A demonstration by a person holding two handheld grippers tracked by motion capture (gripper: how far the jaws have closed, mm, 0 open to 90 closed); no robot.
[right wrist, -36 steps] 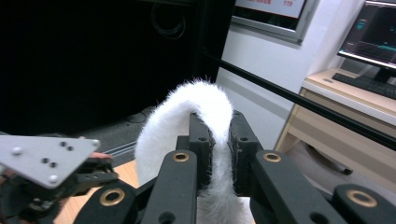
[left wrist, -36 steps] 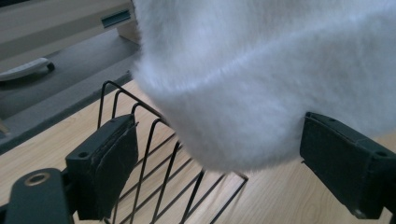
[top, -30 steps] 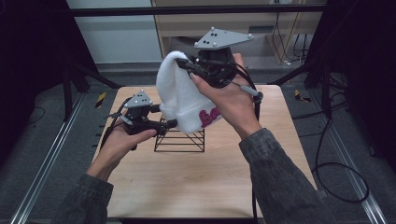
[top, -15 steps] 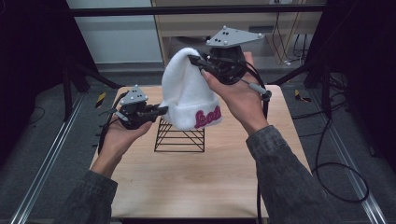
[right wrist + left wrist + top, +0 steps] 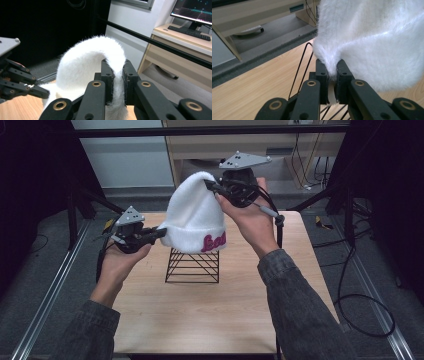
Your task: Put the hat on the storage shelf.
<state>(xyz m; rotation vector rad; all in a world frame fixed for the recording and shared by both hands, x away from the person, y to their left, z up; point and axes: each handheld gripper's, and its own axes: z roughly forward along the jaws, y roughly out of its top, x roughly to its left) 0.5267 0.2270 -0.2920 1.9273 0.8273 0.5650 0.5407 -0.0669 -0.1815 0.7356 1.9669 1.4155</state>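
Observation:
A white fuzzy beanie [image 5: 195, 215] with pink lettering on its cuff hangs in the air above a black wire rack [image 5: 192, 266]. My right gripper [image 5: 210, 185] is shut on the beanie's crown from the upper right; in the right gripper view its pads [image 5: 110, 72] pinch a fold of white fabric [image 5: 82, 65]. My left gripper [image 5: 161, 232] is shut on the cuff's left edge. In the left gripper view the jaws [image 5: 332, 67] clamp a tuft of the beanie [image 5: 372, 37], with the rack's wires [image 5: 299, 70] just behind.
The rack stands near the middle of a wooden table [image 5: 200, 315]. Black frame bars and cables surround the table, and a desk with a monitor [image 5: 195, 12] stands beyond. In the right gripper view the left gripper [image 5: 22, 80] sits at the left edge.
My left gripper has gone from open beside the beanie's lower edge to shut on the cuff. The beanie now hangs spread between both grippers, with its lettering facing the camera.

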